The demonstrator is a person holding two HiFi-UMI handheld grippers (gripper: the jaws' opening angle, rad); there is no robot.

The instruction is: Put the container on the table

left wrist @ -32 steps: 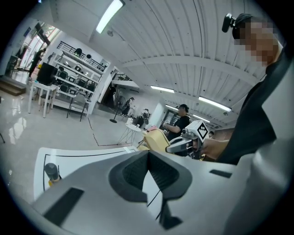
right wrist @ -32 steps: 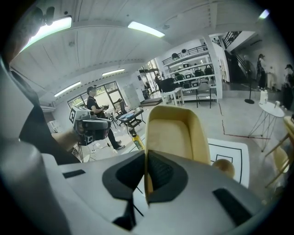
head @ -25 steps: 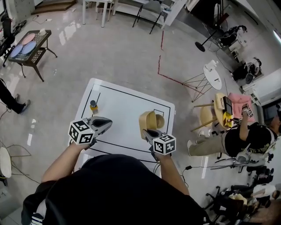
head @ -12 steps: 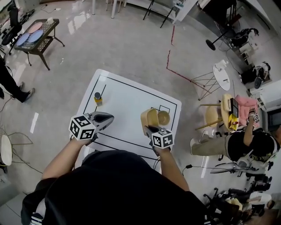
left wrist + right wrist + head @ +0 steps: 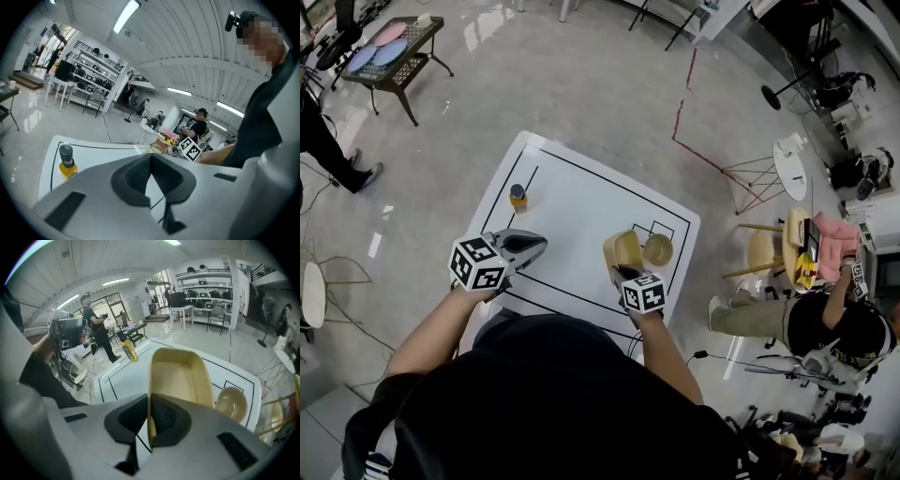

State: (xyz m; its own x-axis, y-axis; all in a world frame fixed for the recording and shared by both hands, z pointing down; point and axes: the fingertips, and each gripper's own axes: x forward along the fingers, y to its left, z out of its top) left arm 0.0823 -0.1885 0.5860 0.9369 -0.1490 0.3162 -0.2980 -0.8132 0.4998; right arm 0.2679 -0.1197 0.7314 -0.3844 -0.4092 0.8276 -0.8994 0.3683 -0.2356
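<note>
A tan rectangular container [image 5: 622, 253] [image 5: 178, 378] hangs over the right part of the white table [image 5: 581, 211], tipped up on its side. My right gripper [image 5: 623, 274] [image 5: 150, 427] is shut on the container's near rim. A small round tan bowl [image 5: 657, 249] [image 5: 232, 404] stands on the table just right of the container. My left gripper [image 5: 539, 247] [image 5: 151, 180] is shut and holds nothing, over the table's left front part.
A yellow bottle with a dark cap [image 5: 518, 197] [image 5: 66, 161] stands near the table's far left corner. Black lines mark zones on the table. A seated person [image 5: 811, 314] and chairs are to the right; a low side table [image 5: 389, 47] stands far left.
My right gripper has come down toward the table with the container. The head view has shifted, so the table now sits further back in it. The left gripper has hardly moved.
</note>
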